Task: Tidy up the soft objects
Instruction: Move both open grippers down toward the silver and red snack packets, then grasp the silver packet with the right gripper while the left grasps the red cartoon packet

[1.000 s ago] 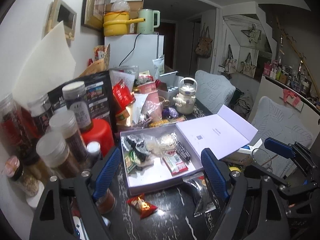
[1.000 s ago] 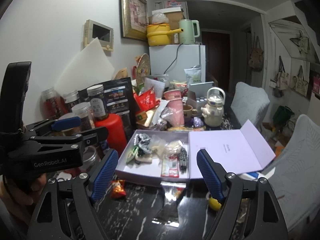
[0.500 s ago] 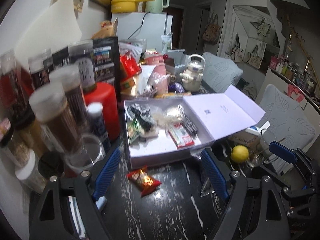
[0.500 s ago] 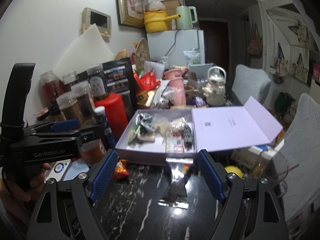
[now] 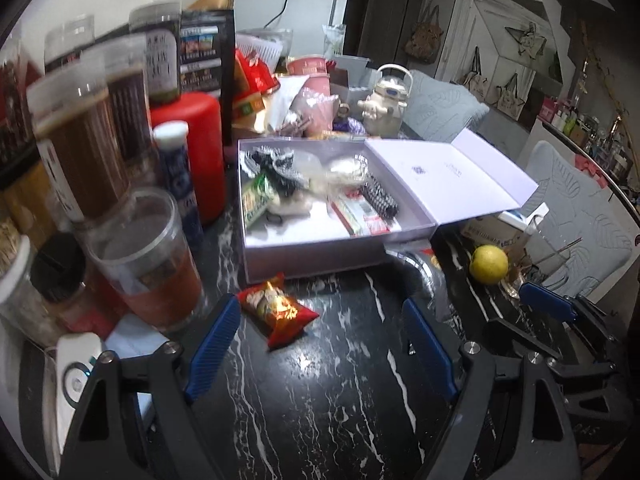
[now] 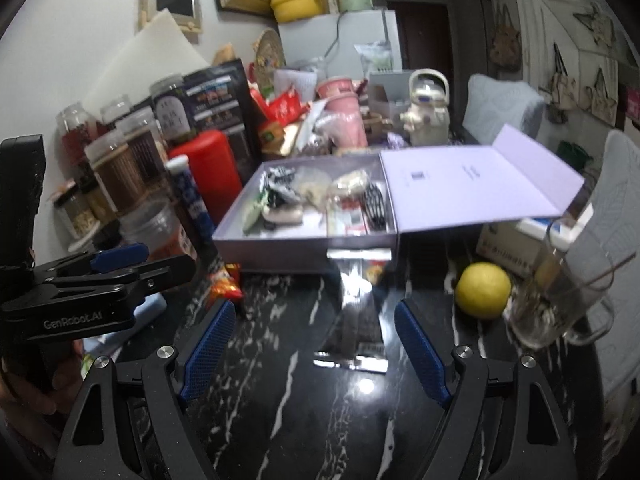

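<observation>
Left wrist view: the left gripper (image 5: 320,340) has its jaws wide apart and empty above the black marble table (image 5: 320,412), with a red snack packet (image 5: 276,308) lying between the fingertips, untouched. Just beyond it stands the open lilac box (image 5: 312,250) holding more packets. The right gripper (image 6: 310,342) is likewise spread wide and empty, a shiny foil packet (image 6: 354,316) lying ahead between its fingers, a lemon (image 6: 483,295) to the right.

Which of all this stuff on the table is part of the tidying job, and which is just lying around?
Part of the job:
- open lilac cardboard box
- red crinkly snack packet
- shiny silver foil pouch

Just lying about:
- yellow lemon
- red plastic canister
- cream ceramic teapot
</observation>
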The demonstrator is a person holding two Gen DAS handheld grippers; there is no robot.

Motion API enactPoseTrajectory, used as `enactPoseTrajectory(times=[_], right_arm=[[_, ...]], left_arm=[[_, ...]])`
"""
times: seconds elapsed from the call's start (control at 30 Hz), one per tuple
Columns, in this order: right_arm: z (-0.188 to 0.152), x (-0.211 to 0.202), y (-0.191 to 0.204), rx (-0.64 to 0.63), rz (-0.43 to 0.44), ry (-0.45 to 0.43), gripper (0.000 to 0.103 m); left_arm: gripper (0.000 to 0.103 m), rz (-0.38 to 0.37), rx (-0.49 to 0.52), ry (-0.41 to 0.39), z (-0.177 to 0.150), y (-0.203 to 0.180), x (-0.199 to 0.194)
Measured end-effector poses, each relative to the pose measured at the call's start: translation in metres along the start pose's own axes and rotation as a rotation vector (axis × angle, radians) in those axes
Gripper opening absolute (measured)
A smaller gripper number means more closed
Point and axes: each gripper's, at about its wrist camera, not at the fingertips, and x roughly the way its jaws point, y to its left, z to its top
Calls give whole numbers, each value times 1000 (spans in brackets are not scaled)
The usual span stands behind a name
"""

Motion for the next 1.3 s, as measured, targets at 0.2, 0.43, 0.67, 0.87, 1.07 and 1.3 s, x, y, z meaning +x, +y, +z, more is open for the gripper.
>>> enactPoseTrajectory(times=[0.2,0.43,0.67,0.87,1.07,1.3], right_arm=[[-10,22,-10,32,-2,62,83],[-14,47,-20,55,6,118,82],[-13,70,-29,78,-1,157,82],[-6,89,-35,85,-13,179,82],[1,105,-39,76,-27,197,82],[4,118,-44,92,-26,222,78]], left_arm=[[83,23,-25,44,-10,7,24],[83,40,-67,91,-16,19,49],[83,64,-86,122,-16,27,72],[83,47,-128,142,-11,36,87],[83,42,-158,140,-5,43,97],[78,18,-168,168,-5,47,110]])
